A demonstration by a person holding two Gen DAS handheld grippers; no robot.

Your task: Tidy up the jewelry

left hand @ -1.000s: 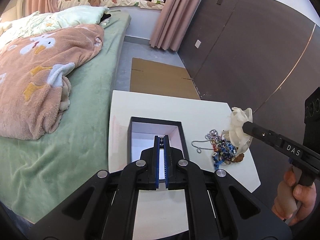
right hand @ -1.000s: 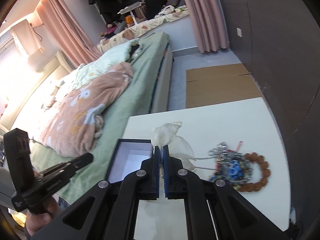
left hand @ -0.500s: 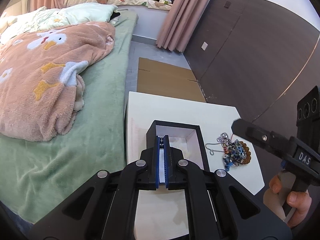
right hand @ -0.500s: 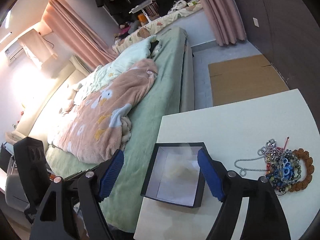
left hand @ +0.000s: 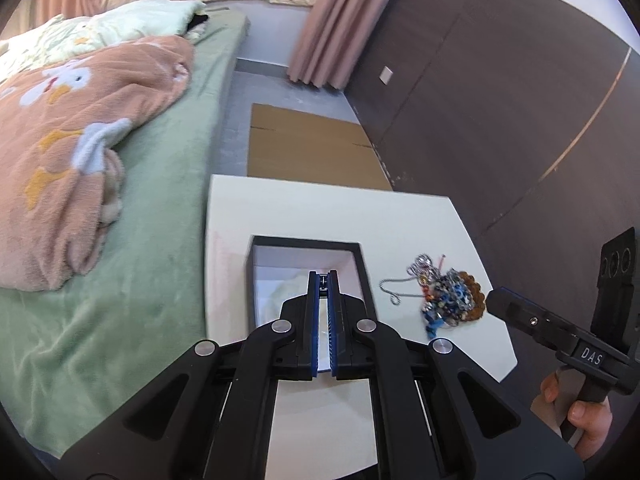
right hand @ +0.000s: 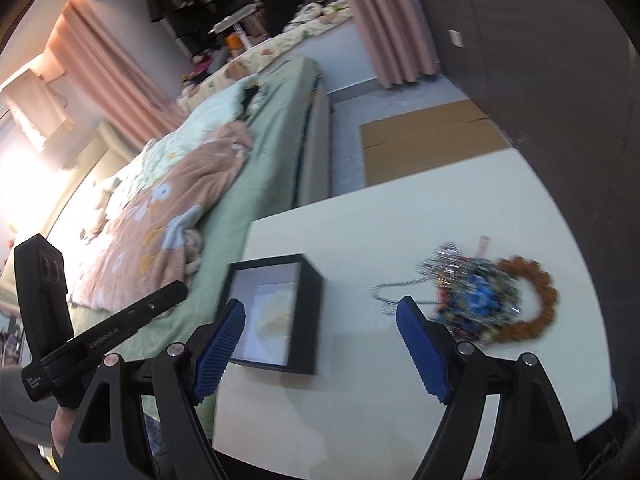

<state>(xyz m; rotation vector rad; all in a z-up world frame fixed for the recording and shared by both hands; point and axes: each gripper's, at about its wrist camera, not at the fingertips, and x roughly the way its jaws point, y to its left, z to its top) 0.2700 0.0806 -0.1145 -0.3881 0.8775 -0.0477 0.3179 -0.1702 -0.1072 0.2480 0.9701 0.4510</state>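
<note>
Cloth in the box, beads next

Right gripper [right hand: 320, 322] opening wide, nothing inside, ready for the jewelry pile [right hand: 484, 300]; left gripper [left hand: 324, 280] pressed together, empty, over the box [right hand: 308, 300].

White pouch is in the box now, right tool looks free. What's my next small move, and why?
Probably swing the right tool over the jewelry pile and lower it onto one piece, perhaps the silver chain trailing toward the black box. Its jaws are opening with nothing between them, the pouch lies in the box, and the pile sits on the white table beside it.
</note>
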